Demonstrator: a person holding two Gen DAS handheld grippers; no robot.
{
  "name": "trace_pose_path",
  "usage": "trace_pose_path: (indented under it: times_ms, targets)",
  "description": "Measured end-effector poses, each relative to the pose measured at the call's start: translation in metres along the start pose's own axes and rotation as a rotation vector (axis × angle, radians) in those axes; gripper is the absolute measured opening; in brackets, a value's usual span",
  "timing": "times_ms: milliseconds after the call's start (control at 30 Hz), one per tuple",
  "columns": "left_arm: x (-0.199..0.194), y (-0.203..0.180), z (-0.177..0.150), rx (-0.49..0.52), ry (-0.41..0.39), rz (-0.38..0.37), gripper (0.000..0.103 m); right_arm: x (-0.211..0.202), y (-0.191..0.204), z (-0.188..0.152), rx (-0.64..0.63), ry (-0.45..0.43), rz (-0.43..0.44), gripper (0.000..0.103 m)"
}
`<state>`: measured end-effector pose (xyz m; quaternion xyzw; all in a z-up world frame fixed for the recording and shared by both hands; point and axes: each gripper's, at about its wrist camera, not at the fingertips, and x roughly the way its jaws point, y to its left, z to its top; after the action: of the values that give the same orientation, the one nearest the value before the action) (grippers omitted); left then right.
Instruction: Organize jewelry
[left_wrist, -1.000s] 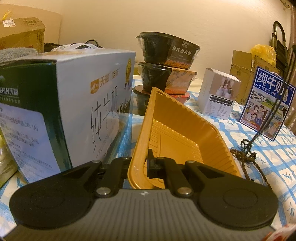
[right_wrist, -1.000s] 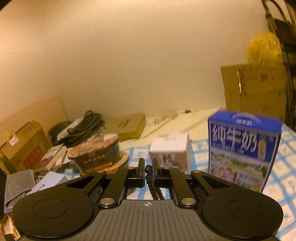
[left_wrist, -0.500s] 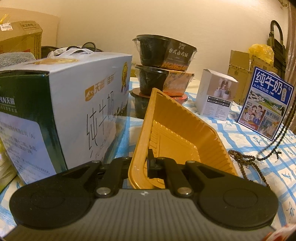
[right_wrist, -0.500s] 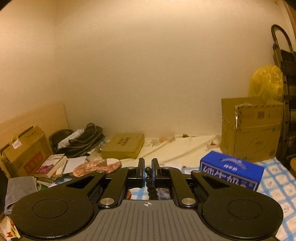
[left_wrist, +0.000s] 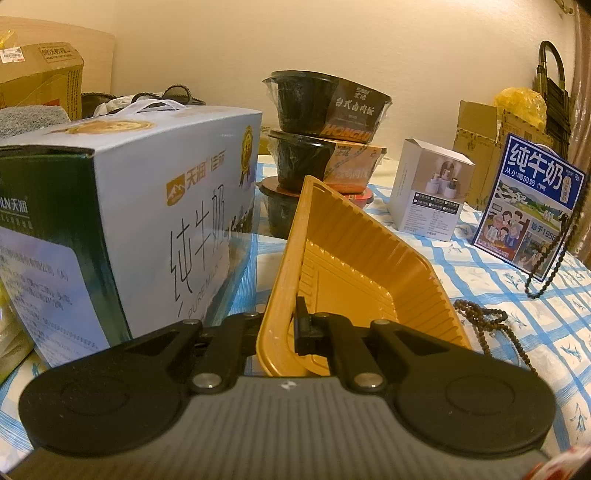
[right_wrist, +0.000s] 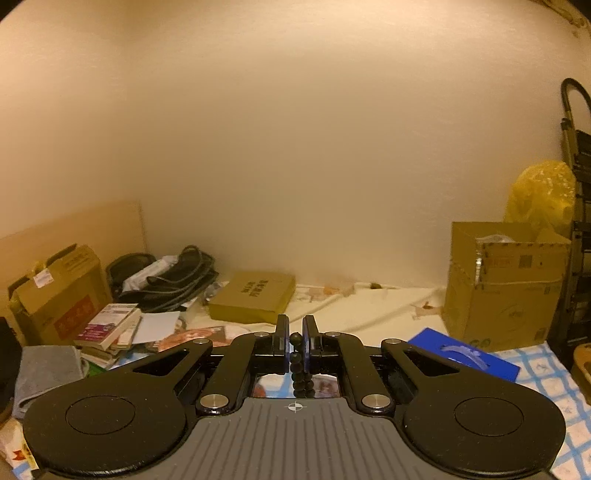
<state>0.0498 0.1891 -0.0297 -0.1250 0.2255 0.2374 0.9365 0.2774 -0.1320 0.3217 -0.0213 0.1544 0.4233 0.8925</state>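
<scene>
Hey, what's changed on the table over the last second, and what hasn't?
The right claw, clamped on the bead string, has risen, lifting more beads off the tablecloth; part still lies beside the tray. The left claw keeps gripping the yellow tray rim, unmoved. Boxes and bowls stayed put.
</scene>
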Motion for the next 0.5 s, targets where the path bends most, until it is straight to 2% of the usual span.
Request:
trace_pose_path:
  times_ms: [500]
  targets:
    - [-0.001,0.000,0.002,-0.005,0.002,-0.008,0.006,0.031,0.060,0.014,0.025,-0.029,0.235,0.007]
